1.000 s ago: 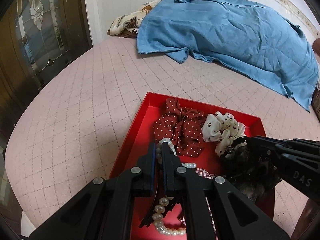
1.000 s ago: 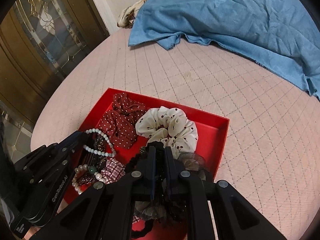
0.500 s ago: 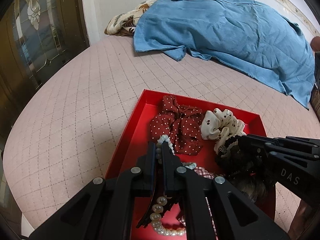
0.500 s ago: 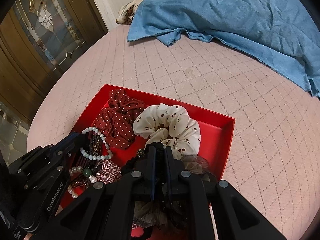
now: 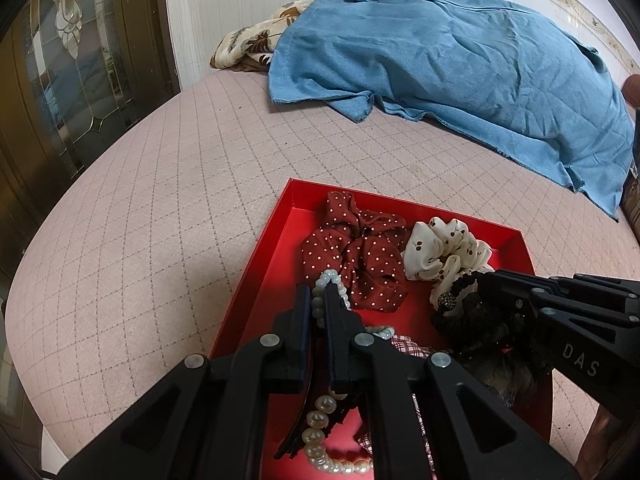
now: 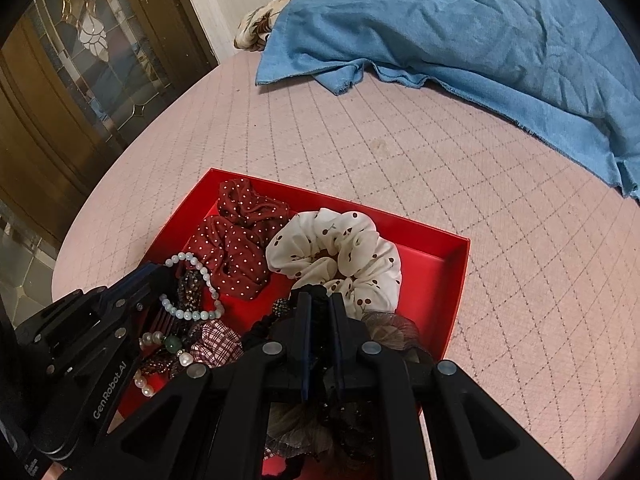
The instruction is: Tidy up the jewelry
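Note:
A red tray (image 5: pixel 256 276) (image 6: pixel 460 280) lies on the pink quilted bed. In it are a dark red dotted scrunchie (image 5: pixel 360 256) (image 6: pixel 236 248), a cream cherry-print scrunchie (image 5: pixel 444 248) (image 6: pixel 340 256), a pale green bead bracelet (image 6: pixel 192 312), a pearl string (image 5: pixel 320 432) and a plaid piece (image 6: pixel 218 342). My left gripper (image 5: pixel 319 296) is shut on the pale green bead bracelet (image 5: pixel 332 282) above the tray's left part. My right gripper (image 6: pixel 320 304) is shut on a black beaded hair tie (image 6: pixel 318 292) (image 5: pixel 452 300) over the tray's right part.
A blue cloth (image 5: pixel 460 64) (image 6: pixel 460 24) lies across the far side of the bed, with a floral fabric (image 5: pixel 256 44) behind it. A dark wooden door with stained glass (image 5: pixel 60 92) (image 6: pixel 80 60) stands at the left. Brown sheer scrunchies (image 6: pixel 392 332) lie under the right gripper.
Both grippers have lifted and pulled back a little with their items held. The tray looks slightly farther and lower in both views.

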`<action>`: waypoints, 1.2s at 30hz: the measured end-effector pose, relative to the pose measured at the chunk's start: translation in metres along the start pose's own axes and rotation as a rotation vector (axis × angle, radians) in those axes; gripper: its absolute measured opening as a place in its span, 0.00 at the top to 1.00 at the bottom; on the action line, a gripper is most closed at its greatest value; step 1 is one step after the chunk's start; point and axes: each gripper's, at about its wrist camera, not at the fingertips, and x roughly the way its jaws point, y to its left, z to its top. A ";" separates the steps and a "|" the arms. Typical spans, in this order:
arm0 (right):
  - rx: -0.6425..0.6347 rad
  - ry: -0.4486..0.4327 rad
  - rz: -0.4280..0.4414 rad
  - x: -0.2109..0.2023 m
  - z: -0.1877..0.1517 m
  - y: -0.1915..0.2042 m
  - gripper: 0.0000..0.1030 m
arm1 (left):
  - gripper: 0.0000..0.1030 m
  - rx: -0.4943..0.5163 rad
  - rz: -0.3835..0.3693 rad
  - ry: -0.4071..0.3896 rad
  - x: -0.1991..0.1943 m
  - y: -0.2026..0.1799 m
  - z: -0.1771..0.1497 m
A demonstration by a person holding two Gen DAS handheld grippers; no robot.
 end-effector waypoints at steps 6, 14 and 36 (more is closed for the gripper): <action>0.027 -0.043 0.004 -0.012 0.001 -0.002 0.58 | 0.48 -0.013 0.009 -0.023 -0.005 0.003 0.001; 0.058 -0.085 0.008 -0.035 -0.006 -0.011 0.58 | 0.45 -0.001 0.012 -0.038 -0.014 0.002 0.001; 0.010 -0.152 -0.118 -0.098 -0.084 -0.022 0.42 | 0.05 -0.045 0.284 -0.360 -0.112 -0.006 -0.025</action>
